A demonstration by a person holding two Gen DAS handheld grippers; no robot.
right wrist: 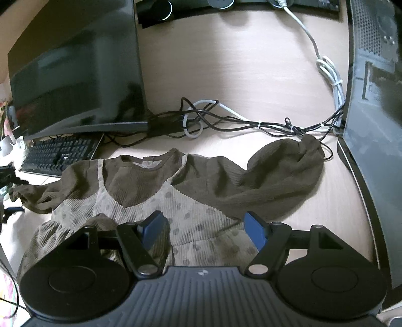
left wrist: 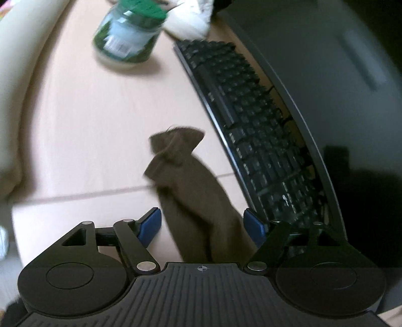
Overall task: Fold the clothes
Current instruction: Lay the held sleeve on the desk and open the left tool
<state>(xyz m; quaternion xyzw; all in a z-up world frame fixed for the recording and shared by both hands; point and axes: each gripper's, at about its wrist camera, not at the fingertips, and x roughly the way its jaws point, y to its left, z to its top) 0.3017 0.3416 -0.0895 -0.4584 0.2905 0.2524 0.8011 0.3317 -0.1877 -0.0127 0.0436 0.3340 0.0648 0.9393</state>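
Pale wood-grain tabletop (right wrist: 226, 63) carries everything in view. A large black flat monitor (right wrist: 75, 75) stands at its left rear; a dark computer tower (right wrist: 371, 100) stands along the right edge.

The brown ribbed child's dress with a beige polka-dot pinafore front (right wrist: 155, 201) lies spread flat on the tabletop, neckline toward the monitor. Its right brown sleeve (right wrist: 284, 176) stretches toward the tower, cuff bunched against the tangled black and white cables (right wrist: 226, 118). Its left brown sleeve (left wrist: 191, 191) extends toward the black keyboard (left wrist: 251, 120), gathered cuff just beside the keyboard's edge.

Left tool (left wrist: 202, 223): blue-padded fingers spread apart, straddling the left sleeve, pads not touching the cloth; released. View is motion-blurred.

Right tool (right wrist: 204, 226): fingers spread apart above the pinafore front near the waist seam, holding nothing; released.

A green-lidded clear jar (left wrist: 128, 37) stands on the tabletop beyond the keyboard's far end, near a crumpled white cloth (left wrist: 191, 20).
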